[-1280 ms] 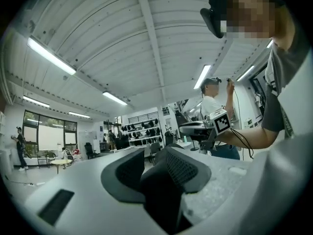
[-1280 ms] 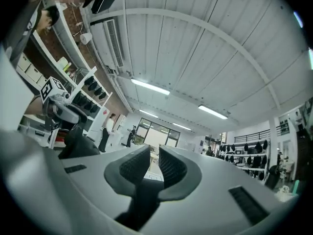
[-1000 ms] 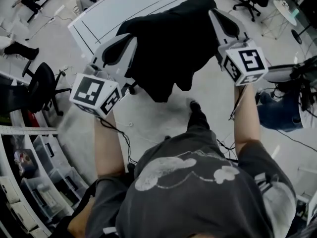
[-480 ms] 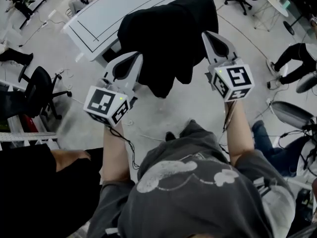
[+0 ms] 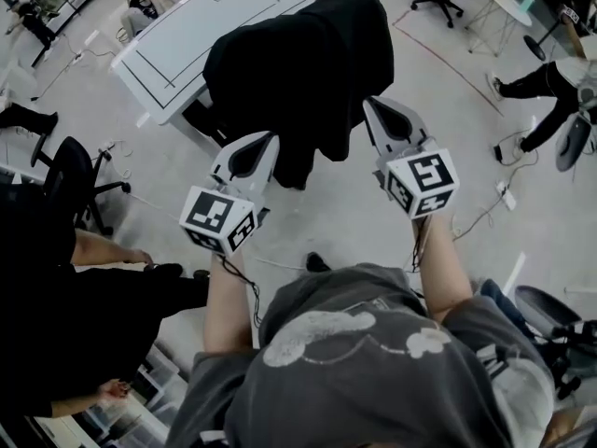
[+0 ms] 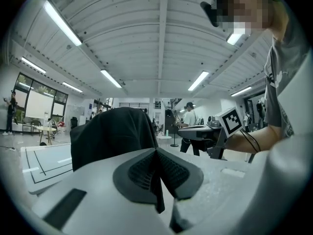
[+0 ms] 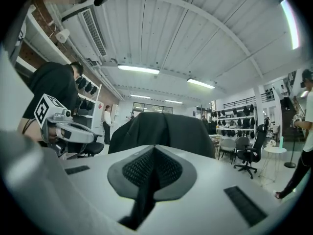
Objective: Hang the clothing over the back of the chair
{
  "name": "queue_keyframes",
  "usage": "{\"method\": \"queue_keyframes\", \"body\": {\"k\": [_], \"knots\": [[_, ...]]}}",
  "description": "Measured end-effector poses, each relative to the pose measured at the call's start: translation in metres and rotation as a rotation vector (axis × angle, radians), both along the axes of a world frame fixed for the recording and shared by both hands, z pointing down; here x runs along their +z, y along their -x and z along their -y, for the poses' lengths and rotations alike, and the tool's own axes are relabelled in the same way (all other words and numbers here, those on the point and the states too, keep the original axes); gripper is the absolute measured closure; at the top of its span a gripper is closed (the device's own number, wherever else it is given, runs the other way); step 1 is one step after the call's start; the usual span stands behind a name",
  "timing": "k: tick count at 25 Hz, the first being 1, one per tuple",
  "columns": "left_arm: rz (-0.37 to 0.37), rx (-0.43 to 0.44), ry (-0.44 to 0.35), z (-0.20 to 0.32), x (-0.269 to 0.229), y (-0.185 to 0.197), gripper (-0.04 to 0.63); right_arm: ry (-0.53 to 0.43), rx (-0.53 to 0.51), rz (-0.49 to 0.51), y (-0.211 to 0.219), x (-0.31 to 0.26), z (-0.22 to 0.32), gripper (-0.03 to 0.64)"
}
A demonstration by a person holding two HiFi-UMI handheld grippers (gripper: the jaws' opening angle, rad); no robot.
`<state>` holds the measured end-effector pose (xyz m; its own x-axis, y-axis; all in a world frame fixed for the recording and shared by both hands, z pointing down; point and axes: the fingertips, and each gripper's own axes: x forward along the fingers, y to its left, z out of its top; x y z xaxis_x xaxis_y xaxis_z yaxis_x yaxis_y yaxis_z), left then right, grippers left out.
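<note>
A black garment hangs draped over the chair's back, and the chair itself is hidden under it. My left gripper is shut and holds nothing, a little short of the garment's lower edge. My right gripper is also shut and empty, just off the cloth's right side. In the left gripper view the closed jaws point at the draped garment, with the right gripper's marker cube beside it. The right gripper view shows its closed jaws below the same garment.
A white table with black lines stands behind the chair. A black office chair is at the left, and a person in black stands close at the lower left. Another person's legs and floor cables are at the right.
Both grippers have drawn back toward me and lower, away from the garment, which stays draped on the chair. A person in black has come into view at the lower left.
</note>
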<state>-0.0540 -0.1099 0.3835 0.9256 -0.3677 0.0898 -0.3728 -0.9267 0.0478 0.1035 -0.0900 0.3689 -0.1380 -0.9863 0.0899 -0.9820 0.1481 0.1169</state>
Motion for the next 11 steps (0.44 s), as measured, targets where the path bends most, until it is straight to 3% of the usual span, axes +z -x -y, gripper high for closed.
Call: {"method": "queue_keyframes", "body": {"k": [5, 11], "knots": [[0.016, -0.036, 0.046, -0.011, 0.022, -0.014, 0.595, 0.058, -0.037, -0.030, 0.004, 0.023, -0.025, 0.626], [0.077, -0.062, 0.081, -0.026, 0.043, -0.034, 0.595, 0.135, -0.061, 0.001, 0.004, 0.041, -0.051, 0.626]]}}
